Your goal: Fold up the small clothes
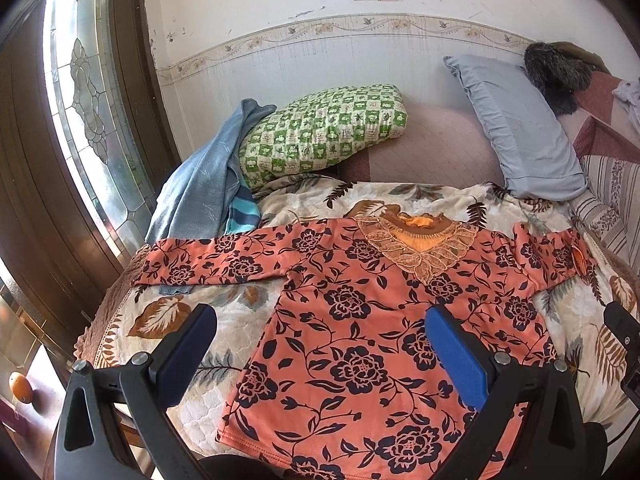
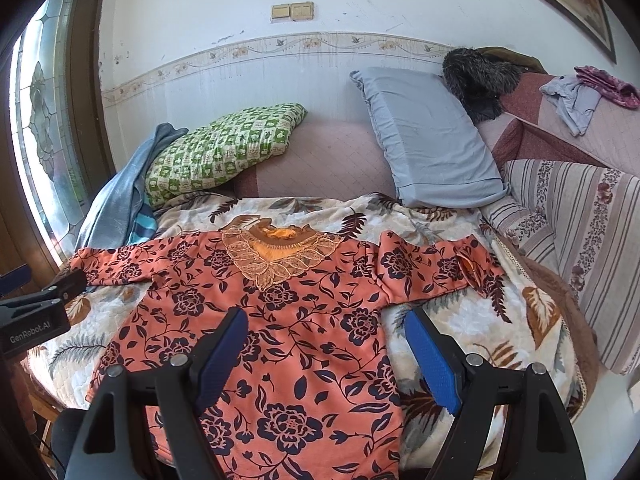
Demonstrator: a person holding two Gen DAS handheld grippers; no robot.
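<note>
Item: orange floral top [image 1: 360, 320], 1 pc. Lay flat, front up, both sleeves spread, on leaf-print blanket [image 1: 168, 316] over bed; lace collar toward wall.
L gripper [image 1: 320, 344]: jaws wide apart, empty, above top's lower L side.
R gripper [image 2: 324, 344]: jaws wide apart, empty, over top's R edge.
Behind: green checked pillow [image 1: 320, 128], grey pillow [image 2: 428, 136], blue cloth [image 1: 200, 184].

The left tool [image 1: 320, 344] fills the lower part of its frame, its blue-padded fingers [image 1: 456, 360] spread wide and gripping nothing. The right tool [image 2: 324, 348] sits likewise at lower centre, fingers apart and empty.
</note>
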